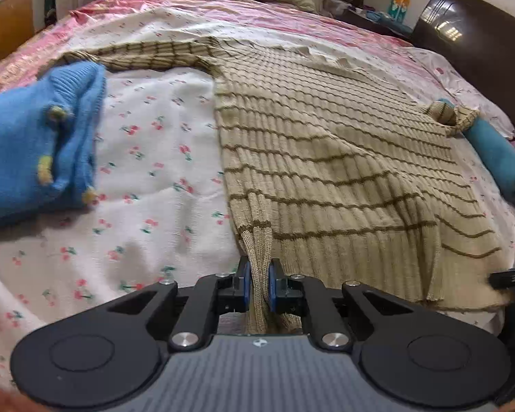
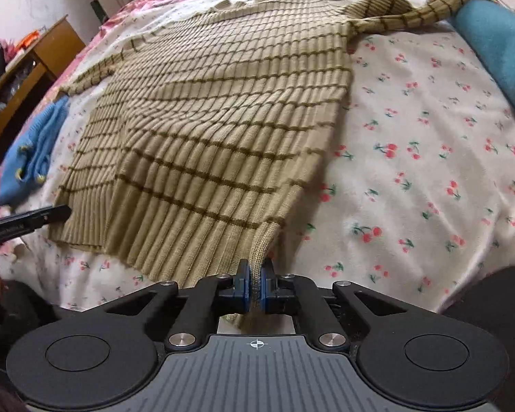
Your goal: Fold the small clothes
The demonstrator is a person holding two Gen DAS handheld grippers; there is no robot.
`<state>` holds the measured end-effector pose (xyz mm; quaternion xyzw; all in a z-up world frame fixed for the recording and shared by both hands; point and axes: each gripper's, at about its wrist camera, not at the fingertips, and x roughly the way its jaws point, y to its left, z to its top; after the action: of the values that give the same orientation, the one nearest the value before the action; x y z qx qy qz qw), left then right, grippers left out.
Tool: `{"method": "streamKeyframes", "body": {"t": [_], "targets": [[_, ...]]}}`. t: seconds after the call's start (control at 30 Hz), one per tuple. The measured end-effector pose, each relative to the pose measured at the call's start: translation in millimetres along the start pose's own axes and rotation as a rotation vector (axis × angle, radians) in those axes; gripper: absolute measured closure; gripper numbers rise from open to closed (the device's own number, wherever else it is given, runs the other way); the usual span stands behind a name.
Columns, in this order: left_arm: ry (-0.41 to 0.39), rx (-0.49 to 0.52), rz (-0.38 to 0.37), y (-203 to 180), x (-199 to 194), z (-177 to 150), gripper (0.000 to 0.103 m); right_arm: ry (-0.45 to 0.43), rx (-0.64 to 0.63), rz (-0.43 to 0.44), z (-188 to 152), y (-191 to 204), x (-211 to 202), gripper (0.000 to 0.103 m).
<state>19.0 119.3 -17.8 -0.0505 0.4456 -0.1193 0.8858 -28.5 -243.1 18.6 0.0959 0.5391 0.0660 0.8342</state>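
Observation:
A tan ribbed sweater with thin brown stripes [image 1: 326, 144] lies spread front-down on the bed, hem toward me, sleeves out to both sides. My left gripper [image 1: 259, 274] is shut on the hem's left corner. My right gripper [image 2: 255, 274] is shut on the hem's right corner of the same sweater [image 2: 216, 120]. The hem is lifted slightly and pulled taut between the two grippers. The right gripper's tip shows at the right edge of the left wrist view [image 1: 511, 276], and the left gripper's tip at the left edge of the right wrist view [image 2: 27, 221].
A floral bedsheet [image 1: 147, 158] covers the bed. A folded light-blue knit [image 1: 34, 144] lies left of the sweater. A teal garment [image 2: 498, 44] lies to its right, under the sleeve end. A dark headboard [image 1: 470, 41] and a wooden cabinet [image 2: 34, 65] flank the bed.

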Motion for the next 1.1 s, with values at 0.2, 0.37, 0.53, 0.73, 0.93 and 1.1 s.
{"method": "streamKeyframes", "body": {"t": [0.2, 0.37, 0.53, 0.73, 0.93, 1.1], "targets": [[0.010, -0.019, 0.069, 13.3, -7.9, -9.4, 0.087, -0.026, -0.030, -0.119, -7.7, -14.7, -28.3, 0.100], [0.037, -0.027, 0.091, 11.4, -4.9, -8.4, 0.086, 0.012, -0.050, -0.145, -11.7, -14.5, -11.3, 0.099], [0.013, -0.017, 0.098, 7.0, -23.3, -1.8, 0.086, -0.002, -0.082, -0.127, -10.7, -12.9, -16.5, 0.090], [-0.053, 0.051, 0.133, -11.8, -48.1, 12.3, 0.086, -0.115, -0.036, -0.136, -11.7, -21.9, -44.8, 0.086], [-0.083, 0.127, 0.048, -52.8, -34.3, 36.3, 0.084, -0.188, -0.014, -0.085, 10.1, -21.6, -38.5, 0.086], [-0.020, 0.187, 0.013, -84.2, 13.4, 45.1, 0.084, -0.165, 0.009, -0.033, 26.0, -23.1, -6.1, 0.086]]}}
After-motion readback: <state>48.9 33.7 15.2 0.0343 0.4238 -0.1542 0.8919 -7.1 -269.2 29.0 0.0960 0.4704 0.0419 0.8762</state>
